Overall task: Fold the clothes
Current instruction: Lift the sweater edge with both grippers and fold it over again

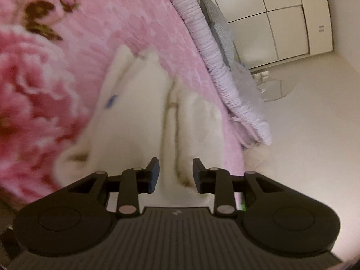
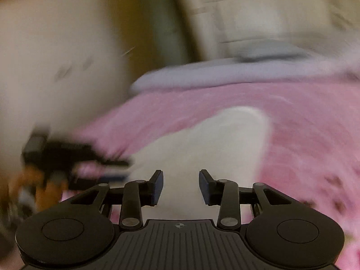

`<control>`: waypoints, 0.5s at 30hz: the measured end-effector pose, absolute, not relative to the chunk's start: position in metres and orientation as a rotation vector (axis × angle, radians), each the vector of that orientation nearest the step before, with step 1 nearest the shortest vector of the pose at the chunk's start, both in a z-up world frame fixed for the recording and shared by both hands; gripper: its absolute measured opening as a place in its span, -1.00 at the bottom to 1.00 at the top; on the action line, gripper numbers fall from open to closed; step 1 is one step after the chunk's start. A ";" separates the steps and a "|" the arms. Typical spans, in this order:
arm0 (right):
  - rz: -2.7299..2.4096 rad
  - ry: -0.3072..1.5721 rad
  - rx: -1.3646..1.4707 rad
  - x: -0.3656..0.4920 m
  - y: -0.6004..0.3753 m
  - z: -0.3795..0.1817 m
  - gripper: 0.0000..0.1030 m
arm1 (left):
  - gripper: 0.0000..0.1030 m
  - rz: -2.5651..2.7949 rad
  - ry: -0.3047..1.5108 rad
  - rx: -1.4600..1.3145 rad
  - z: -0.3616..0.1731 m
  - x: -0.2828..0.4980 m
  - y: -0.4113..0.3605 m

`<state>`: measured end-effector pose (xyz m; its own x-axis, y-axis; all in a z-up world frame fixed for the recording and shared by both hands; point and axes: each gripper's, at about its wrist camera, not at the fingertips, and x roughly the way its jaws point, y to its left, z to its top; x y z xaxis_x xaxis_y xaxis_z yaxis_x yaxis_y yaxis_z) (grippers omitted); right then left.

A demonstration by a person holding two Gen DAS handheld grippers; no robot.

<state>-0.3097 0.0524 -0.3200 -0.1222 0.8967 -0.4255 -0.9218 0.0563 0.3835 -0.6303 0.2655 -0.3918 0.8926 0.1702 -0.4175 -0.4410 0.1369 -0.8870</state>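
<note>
A white garment (image 1: 139, 112) with a small blue mark lies spread on a pink flowered blanket (image 1: 45, 90). My left gripper (image 1: 176, 175) hovers just above its near edge, open, nothing between the fingers. In the right wrist view the same white garment (image 2: 202, 148) lies on the pink blanket (image 2: 303, 135), blurred by motion. My right gripper (image 2: 181, 187) is open above the garment's near part. At the lower left of that view, the left gripper (image 2: 67, 157) shows as a dark blur with a hand (image 2: 33, 191) on it.
A folded lilac quilt (image 1: 209, 45) and a grey pillow (image 1: 218, 24) lie along the bed's far side. Beyond are white cupboard doors (image 1: 281, 18) and a pale wall. A large white blurred shape (image 2: 56, 56) fills the upper left of the right wrist view.
</note>
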 end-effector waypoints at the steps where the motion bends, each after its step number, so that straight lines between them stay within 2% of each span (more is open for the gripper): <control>1: 1.458 0.773 0.039 -0.290 0.052 -0.327 -0.26 | -0.41 0.436 0.235 -1.392 -0.395 -0.624 0.269; 4: 1.199 1.060 0.275 -0.244 0.056 -0.358 -0.26 | -0.40 0.437 0.288 -1.410 -0.401 -0.602 0.279; 6: 1.148 1.158 0.394 -0.231 0.058 -0.373 -0.26 | -0.40 0.469 0.339 -1.375 -0.400 -0.587 0.283; 11: 1.071 1.296 0.551 -0.218 0.067 -0.393 -0.26 | -0.32 0.493 0.410 -1.319 -0.398 -0.561 0.292; 15: 0.984 1.341 0.545 -0.208 0.073 -0.400 -0.26 | -0.31 0.474 0.433 -1.283 -0.398 -0.552 0.295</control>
